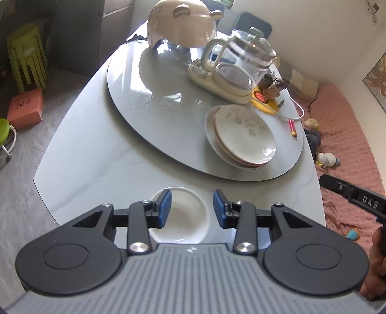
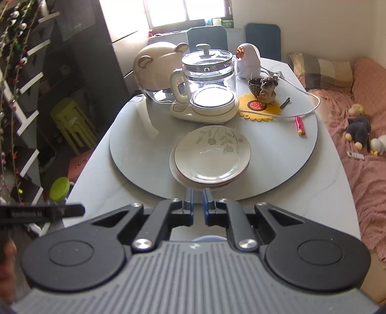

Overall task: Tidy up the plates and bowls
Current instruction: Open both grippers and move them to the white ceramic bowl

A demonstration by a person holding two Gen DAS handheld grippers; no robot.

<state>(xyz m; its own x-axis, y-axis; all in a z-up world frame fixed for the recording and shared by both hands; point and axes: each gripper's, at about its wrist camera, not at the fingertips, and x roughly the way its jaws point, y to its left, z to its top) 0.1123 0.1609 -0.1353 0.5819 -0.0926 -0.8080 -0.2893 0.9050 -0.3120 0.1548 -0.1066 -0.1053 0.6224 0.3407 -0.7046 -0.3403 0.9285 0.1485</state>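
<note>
Left gripper (image 1: pixel 192 209) spread wide over the bowl (image 1: pixel 179 215), bottom center.
Right gripper (image 2: pixel 197 207) nearly clenched, empty; a rim-only grab could tip it onto the plates (image 2: pixel 212 154).

Bright daylight, heavy fisheye bend at the edges

Window (image 2: pixel 168 12) at the back is blown out, glare streaks across the turntable (image 1: pixel 149 96) and glass kettle (image 2: pixel 210 79), soft shadows under things, corners go dim and slightly smeared

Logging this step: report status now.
Left gripper open above white bowl. Right gripper nearly shut, empty, short of plate stack. Nothing in the way.
</note>
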